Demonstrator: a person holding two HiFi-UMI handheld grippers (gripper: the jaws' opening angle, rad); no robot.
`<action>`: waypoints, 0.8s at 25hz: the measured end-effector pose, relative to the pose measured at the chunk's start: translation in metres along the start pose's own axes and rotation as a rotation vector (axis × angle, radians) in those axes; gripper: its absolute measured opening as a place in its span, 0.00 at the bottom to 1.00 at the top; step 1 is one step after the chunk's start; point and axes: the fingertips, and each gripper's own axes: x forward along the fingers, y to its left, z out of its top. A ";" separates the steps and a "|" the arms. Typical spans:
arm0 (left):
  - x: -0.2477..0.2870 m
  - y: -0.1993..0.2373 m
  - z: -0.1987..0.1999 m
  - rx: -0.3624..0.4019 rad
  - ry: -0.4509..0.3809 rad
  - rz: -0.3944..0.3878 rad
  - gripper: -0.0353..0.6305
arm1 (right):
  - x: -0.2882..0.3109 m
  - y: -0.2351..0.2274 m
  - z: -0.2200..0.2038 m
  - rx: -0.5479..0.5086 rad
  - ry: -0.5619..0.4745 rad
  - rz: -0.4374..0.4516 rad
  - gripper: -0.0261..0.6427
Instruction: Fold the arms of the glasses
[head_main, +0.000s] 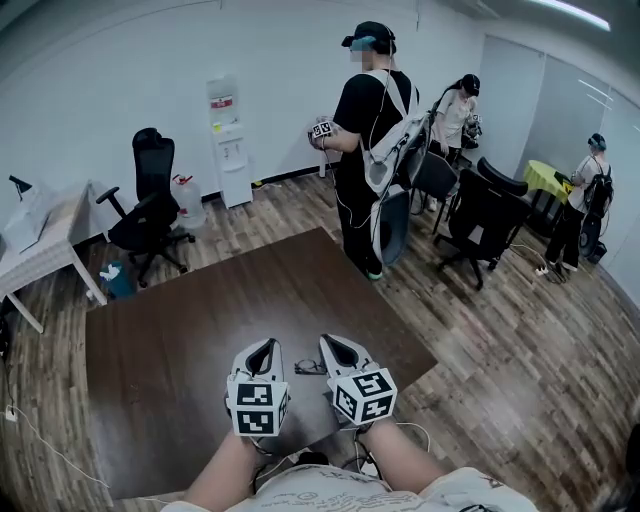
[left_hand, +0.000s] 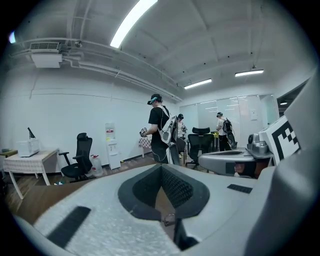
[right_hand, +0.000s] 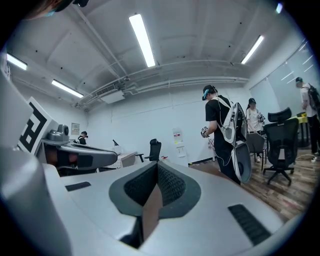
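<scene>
The thin dark-framed glasses (head_main: 309, 367), lying by the near edge of the dark brown rectangular table (head_main: 180, 360), are partly covered by the white left gripper (head_main: 265, 348) and the white right gripper (head_main: 335, 345) on either side. Whether their arms are folded cannot be told at this size. Part of the table's near edge is hidden behind the person's forearms. A small ring-shaped piece (left_hand: 168, 218), seen low in the left gripper's jaw gap, cannot be identified. The white side table (head_main: 40, 255) is cut off by the picture's left edge

Brown table (head_main: 180, 340) mostly bare, glasses (head_main: 309, 367) lone obstacle near front edge, person (head_main: 368, 140) beyond
</scene>
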 end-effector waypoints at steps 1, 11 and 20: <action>0.000 -0.002 0.002 0.000 -0.006 -0.004 0.07 | -0.001 0.000 -0.001 -0.002 0.001 -0.002 0.06; 0.004 -0.004 0.005 -0.023 0.000 -0.033 0.07 | 0.001 -0.004 -0.004 0.017 0.018 -0.011 0.06; 0.003 -0.004 0.001 -0.036 0.000 -0.042 0.07 | -0.001 0.001 -0.007 0.025 0.010 -0.002 0.06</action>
